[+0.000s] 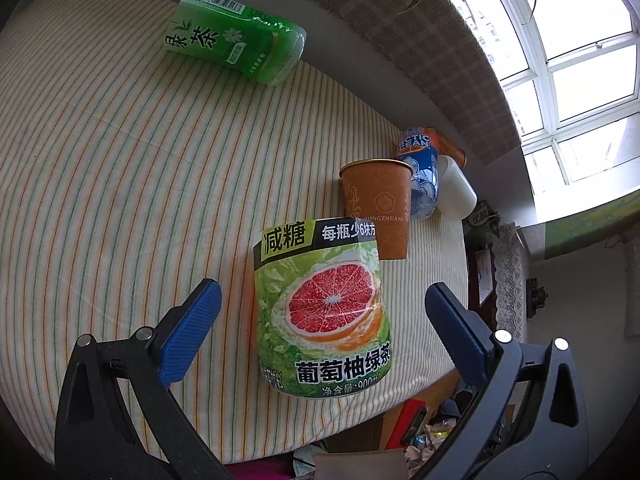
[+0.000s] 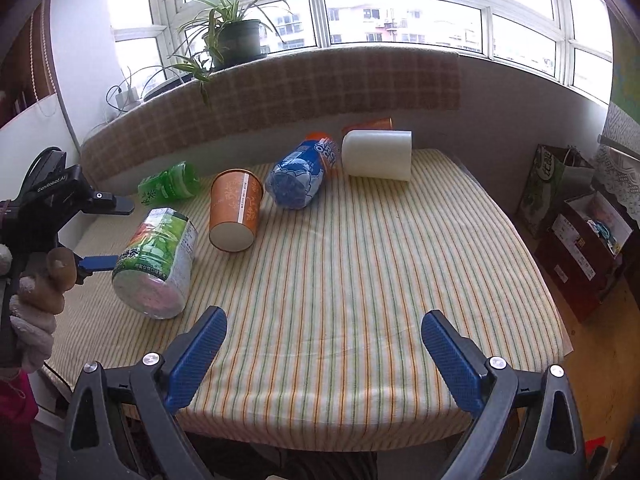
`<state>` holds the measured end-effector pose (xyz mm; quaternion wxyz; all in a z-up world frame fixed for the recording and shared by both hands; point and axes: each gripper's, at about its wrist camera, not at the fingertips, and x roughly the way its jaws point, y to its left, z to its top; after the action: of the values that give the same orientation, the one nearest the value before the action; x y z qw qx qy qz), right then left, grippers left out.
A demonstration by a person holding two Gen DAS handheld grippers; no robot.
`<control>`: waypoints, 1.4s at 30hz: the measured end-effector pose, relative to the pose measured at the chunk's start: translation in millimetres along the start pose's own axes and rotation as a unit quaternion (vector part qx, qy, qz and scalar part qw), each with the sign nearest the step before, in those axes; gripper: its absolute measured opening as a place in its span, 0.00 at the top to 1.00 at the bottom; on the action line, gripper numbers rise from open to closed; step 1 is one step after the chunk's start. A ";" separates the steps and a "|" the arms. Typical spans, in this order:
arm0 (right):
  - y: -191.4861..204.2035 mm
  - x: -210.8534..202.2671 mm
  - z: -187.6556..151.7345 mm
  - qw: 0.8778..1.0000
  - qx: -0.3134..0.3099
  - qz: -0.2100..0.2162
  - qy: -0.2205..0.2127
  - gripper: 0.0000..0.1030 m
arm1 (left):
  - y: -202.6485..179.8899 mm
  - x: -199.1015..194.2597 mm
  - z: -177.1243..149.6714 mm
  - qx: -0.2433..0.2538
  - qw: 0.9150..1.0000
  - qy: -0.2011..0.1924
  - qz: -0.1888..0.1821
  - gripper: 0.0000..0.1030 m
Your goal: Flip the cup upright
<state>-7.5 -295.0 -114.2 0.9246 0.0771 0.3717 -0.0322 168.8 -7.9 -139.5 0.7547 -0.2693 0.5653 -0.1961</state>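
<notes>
L tongs (image 1: 322, 312) wide apart, straddling grapefruit-tea cup (image 1: 324, 312) lying on its side on striped bench (image 1: 120, 200), no contact yet. R tongs (image 2: 324, 350) also apart, empty, over bare cloth. Behind: orange paper cup (image 2: 236, 210), blue bottle-cup (image 2: 298, 176), white cup (image 2: 378, 154), green one (image 2: 170, 188), all toppled. Tip: clamp mid-body, gently since thin wall looks crushable, then rotate base down.

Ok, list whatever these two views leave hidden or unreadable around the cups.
- Second orange cup: right wrist view, mostly behind the white cup; its pose is unclear.
- Grapefruit tea cup: left wrist view, its base and mouth are out of sight.
- Orange paper cup: left wrist view, lower corner covered by the grapefruit tea cup.
- Green tea cup: right wrist view, label too small to read.
</notes>
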 end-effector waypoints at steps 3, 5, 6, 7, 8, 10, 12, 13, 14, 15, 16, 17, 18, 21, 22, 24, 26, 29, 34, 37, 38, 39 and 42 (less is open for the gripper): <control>-0.7 -0.6 -1.3 1.000 0.001 -0.003 0.000 0.04 | 0.4 9.8 2.0 -0.001 1.000 0.010 0.005 0.00; -1.6 -1.1 -2.1 1.000 0.001 -0.003 0.001 0.04 | -1.0 14.2 2.9 0.002 1.000 0.013 0.006 0.00; -2.4 -1.3 -2.6 1.000 0.002 -0.004 0.001 0.04 | -1.8 16.0 3.1 0.003 1.000 0.015 0.008 0.00; -3.1 -1.6 -3.1 1.000 0.002 -0.005 0.001 0.04 | -2.3 17.7 3.6 0.004 1.000 0.016 0.009 0.00; -3.9 -1.8 -3.6 1.000 0.003 -0.006 0.002 0.04 | -2.8 20.0 4.4 0.004 1.000 0.019 0.009 0.00; -5.1 -1.6 -4.1 1.000 0.005 -0.007 0.003 0.04 | -3.1 24.5 5.5 0.003 1.000 0.024 0.010 0.00; -6.2 -1.5 -4.4 1.000 0.007 -0.008 0.003 0.04 | -4.4 28.3 6.2 0.003 1.000 0.027 0.012 0.01; -6.6 -1.5 -4.8 1.000 0.007 -0.008 0.004 0.04 | -4.4 29.5 6.3 0.003 1.000 0.028 0.012 0.01; -7.0 -1.3 -5.0 1.000 0.008 -0.008 0.004 0.04 | -4.7 30.7 6.4 0.002 0.999 0.030 0.013 0.01; -7.5 -1.0 -5.3 1.000 0.008 -0.009 0.005 0.04 | -4.5 31.7 6.5 0.001 0.999 0.031 0.013 0.03; -8.1 -0.7 -5.7 1.000 0.009 -0.009 0.006 0.04 | -4.5 33.2 6.9 0.000 0.999 0.033 0.013 0.04; -8.7 0.0 -5.7 1.000 0.011 -0.009 0.007 0.04 | -4.2 34.1 7.3 0.000 0.999 0.034 0.012 0.05; -9.3 0.4 -5.9 1.000 0.012 -0.011 0.007 0.04 | -4.1 35.2 7.3 0.000 0.999 0.035 0.012 0.07; -10.1 -0.1 -6.4 1.000 0.014 -0.012 0.008 0.04 | -5.8 38.9 7.1 0.001 0.999 0.038 0.013 0.14; -10.0 -0.3 -6.4 1.000 0.013 -0.013 0.007 0.04 | -6.7 40.2 6.9 0.002 0.999 0.040 0.015 0.19; -10.0 -1.2 -7.1 1.000 0.014 -0.014 0.007 0.04 | -7.2 41.0 6.3 0.004 0.999 0.040 0.015 0.19; -10.3 -1.2 -7.7 1.000 0.015 -0.014 0.007 0.04 | -8.7 40.6 5.4 0.009 0.999 0.037 0.017 0.19; -10.0 -0.5 -7.7 1.000 0.016 -0.014 0.009 0.04 | -12.8 38.8 3.2 0.022 0.999 0.030 0.022 0.19; -9.1 -0.4 -6.9 1.000 0.016 -0.014 0.008 0.04 | -22.8 30.0 -2.5 0.051 0.998 0.004 0.038 0.19; -7.8 -0.1 -6.2 1.000 0.014 -0.013 0.008 0.04 | -29.5 21.5 -7.3 0.075 0.996 -0.019 0.053 0.20; -7.3 0.2 -6.2 1.000 0.014 -0.013 0.008 0.04 | -31.7 18.4 -8.9 0.083 0.995 -0.026 0.057 0.20; -6.7 0.5 -6.1 1.000 0.014 -0.013 0.009 0.04 | -33.8 15.6 -10.5 0.090 0.993 -0.034 0.062 0.20; -5.2 1.7 -6.2 1.000 0.014 -0.011 0.010 0.04 | -38.1 6.8 -16.7 0.113 0.989 -0.056 0.076 0.20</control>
<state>-11.1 -299.1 -120.4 0.9192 0.0863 0.3814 -0.0467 155.1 -44.7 -124.2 0.8234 -0.1487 0.5153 -0.1855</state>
